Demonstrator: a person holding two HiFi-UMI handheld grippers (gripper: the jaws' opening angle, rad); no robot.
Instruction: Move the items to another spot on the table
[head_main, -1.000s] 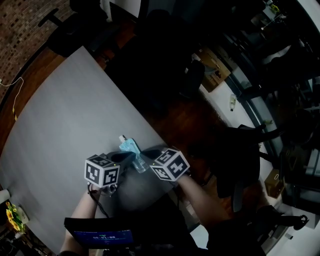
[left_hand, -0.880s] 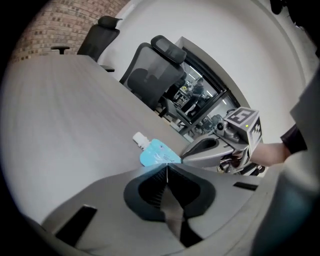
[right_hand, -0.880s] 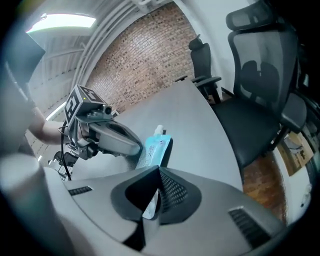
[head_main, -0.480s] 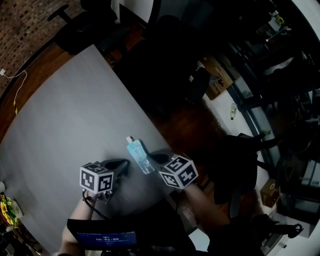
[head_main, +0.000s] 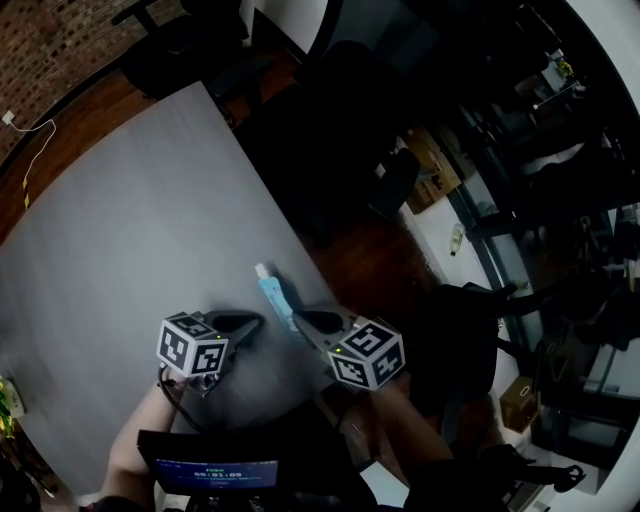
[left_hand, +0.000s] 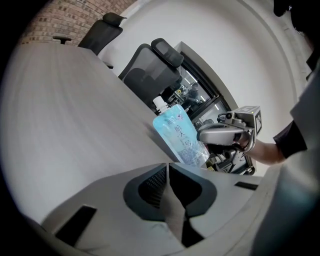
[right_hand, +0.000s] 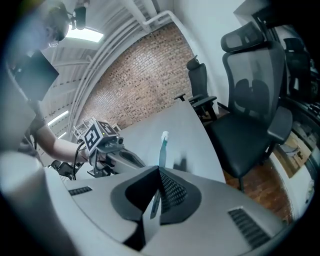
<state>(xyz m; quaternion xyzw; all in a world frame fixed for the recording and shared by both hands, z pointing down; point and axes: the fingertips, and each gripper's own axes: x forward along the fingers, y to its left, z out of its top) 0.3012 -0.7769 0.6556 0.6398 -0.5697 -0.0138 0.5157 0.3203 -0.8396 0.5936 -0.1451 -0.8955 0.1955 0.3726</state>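
We look steeply down on a grey desk (head_main: 130, 220) that fills the left of the head view. A dark wood floor (head_main: 370, 250) lies off its right edge. The person holds one tool in each hand, near the desk's near-right corner.

The task item is a flat, clear blue pouch (head_main: 272, 292) w/ a white cap (head_main: 261, 269). It is close to the desk's right edge, cap end pointing to the far side. The right tool (head_main: 300, 320) is clamped on the pouch's near, bottom end. In the right gripper view we see the pouch edge-on, pinched between the two jaws and rising straight up from them, cap on top. Its shadow falls on the desk just to its right, apart from it, so the pouch seems held clear of the surface.

The left tool (head_main: 256, 321) sits just left of the pouch, not touching it. In the left gripper view its jaws stand only a narrow slit apart. They have just been opening a little, and nothing is between them, only bare desk beyond. From there we see the pouch upright w/ print on its face, and the right tool gripping its lower right side.

Each tool carries a cube w/ black-and-white square markers: left cube (head_main: 190, 345), right cube (head_main: 368, 352).

In the bg, black office chairs (right_hand: 252, 95) stand at the desk's far and right sides. A brick wall (right_hand: 135, 95) runs behind.
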